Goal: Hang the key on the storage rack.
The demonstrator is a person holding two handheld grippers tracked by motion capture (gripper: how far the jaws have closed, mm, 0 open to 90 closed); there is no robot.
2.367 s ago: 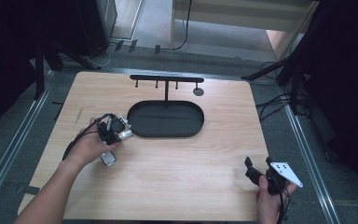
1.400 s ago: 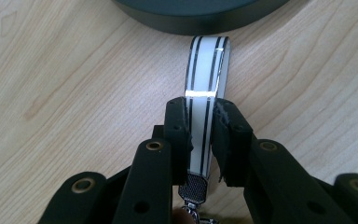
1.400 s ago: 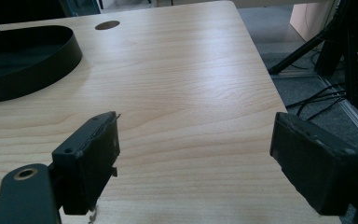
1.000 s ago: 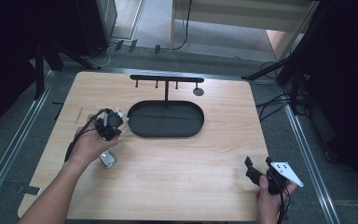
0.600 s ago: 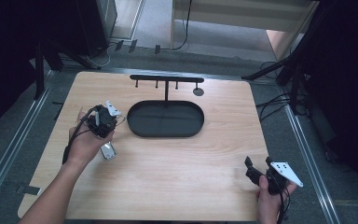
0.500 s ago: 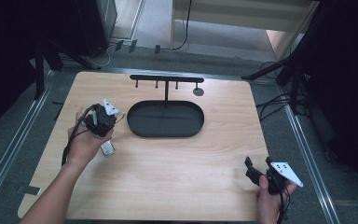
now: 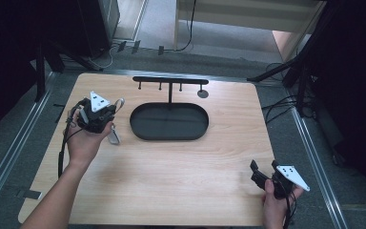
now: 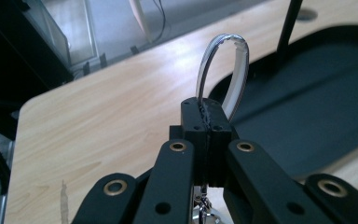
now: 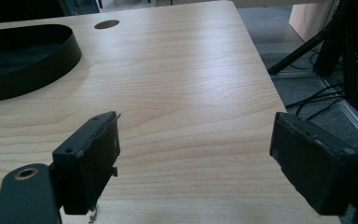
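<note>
Up left, left tongs [image 8: 207,122] clamped on a strap loop [image 8: 223,70] beside the tray rim [image 7: 138,135]; right tongs [image 9: 193,158] agape.

A light wooden table [image 7: 171,181] with rounded corners was seen. A black oval tray [image 7: 169,135] with a hooked rack [image 7: 170,80] rising from it was set on its far half, near a round hole [image 7: 202,93].

I am finding no readable text, label, brand, number or sign anywhere here; no surface in any of my views is showing lettering I can make out.
</note>
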